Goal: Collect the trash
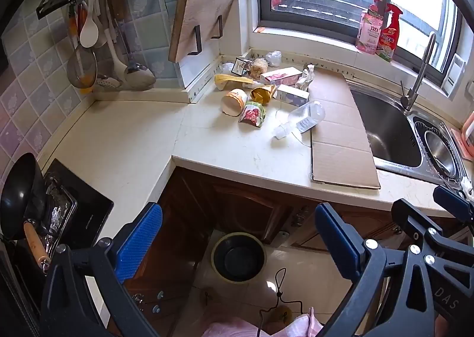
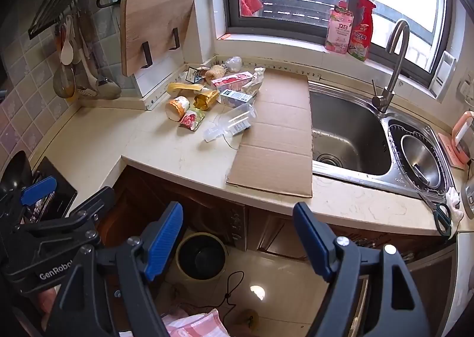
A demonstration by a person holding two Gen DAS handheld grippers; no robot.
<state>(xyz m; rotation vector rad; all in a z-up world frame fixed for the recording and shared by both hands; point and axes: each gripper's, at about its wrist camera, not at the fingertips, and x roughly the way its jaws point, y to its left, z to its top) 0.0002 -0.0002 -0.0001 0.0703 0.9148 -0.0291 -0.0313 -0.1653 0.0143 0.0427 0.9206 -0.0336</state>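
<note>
1. Nearest to us, our left gripper and right gripper both hang with jaws spread wide and nothing between them, out over the floor in front of the counter.
2. Below them the round bin stands on the floor, just in front of the cabinet doors; we judge it the place for the trash.
3. Using the flat cardboard sheet as our landmark: the clear plastic bottle lies on its side at the sheet's left edge, partly over it. It looks empty, light, smooth and likely to roll, so we would pinch it across the body.
4. Left of the sheet, further in, lie the red-flowered packet, the orange-rimmed cup on its side and a yellow crumpled wrapper. These should be soft and weightless; we would take the cup by its rim and the packet at an edge.
5. At the sheet's far left corner sit the pink carton and crumpled white paper. The carton looks stiff and light, so a grip across its narrow sides suits it.
</note>
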